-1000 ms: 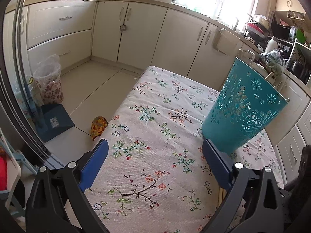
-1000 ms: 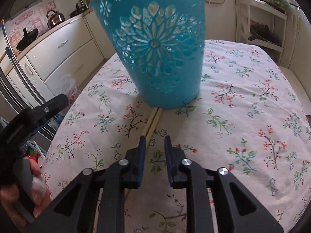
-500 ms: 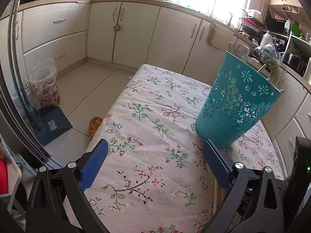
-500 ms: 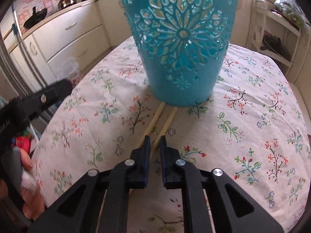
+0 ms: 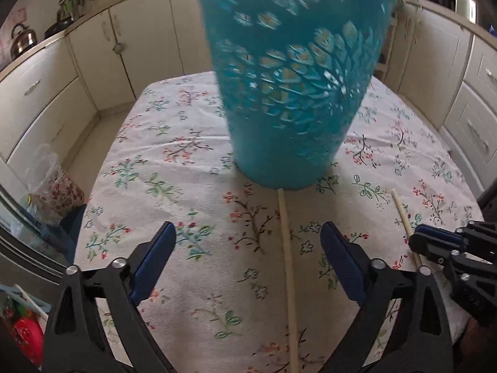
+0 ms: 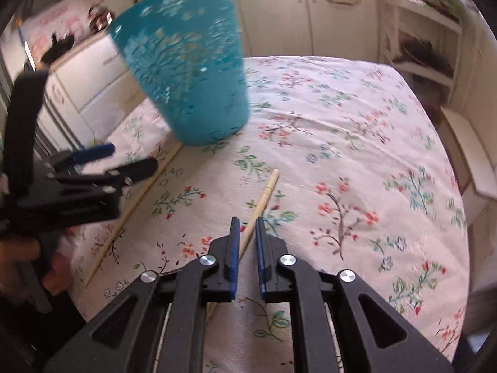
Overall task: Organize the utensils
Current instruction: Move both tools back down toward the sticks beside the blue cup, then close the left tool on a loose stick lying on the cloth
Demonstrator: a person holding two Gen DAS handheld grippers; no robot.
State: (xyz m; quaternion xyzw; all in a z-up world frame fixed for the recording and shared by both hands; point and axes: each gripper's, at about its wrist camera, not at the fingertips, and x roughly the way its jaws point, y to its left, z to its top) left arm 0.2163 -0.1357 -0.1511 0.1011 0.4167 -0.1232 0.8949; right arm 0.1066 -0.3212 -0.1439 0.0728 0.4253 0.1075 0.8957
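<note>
A teal cut-out basket (image 5: pixel 295 87) stands on the floral tablecloth (image 5: pixel 186 186); it also shows in the right wrist view (image 6: pixel 189 74). One wooden chopstick (image 5: pixel 289 267) lies on the cloth between the wide-open fingers of my left gripper (image 5: pixel 248 242), its far tip at the basket's foot. My right gripper (image 6: pixel 247 227) is nearly closed around a second chopstick (image 6: pixel 264 199), which is angled away from the first. The right gripper (image 5: pixel 435 242) appears at the right of the left wrist view, the left gripper (image 6: pixel 124 161) at the left of the right wrist view.
Cream kitchen cabinets (image 5: pixel 46 93) surround the table. A kettle (image 5: pixel 21 40) sits on the counter at left. A plastic bag (image 5: pixel 52 192) stands on the floor left of the table. Open shelves (image 6: pixel 422 40) are at the right.
My left gripper swung right and now faces the basket with one chopstick between its fingers. My right gripper pulled the other chopstick away from the basket and to the right, separating the pair.
</note>
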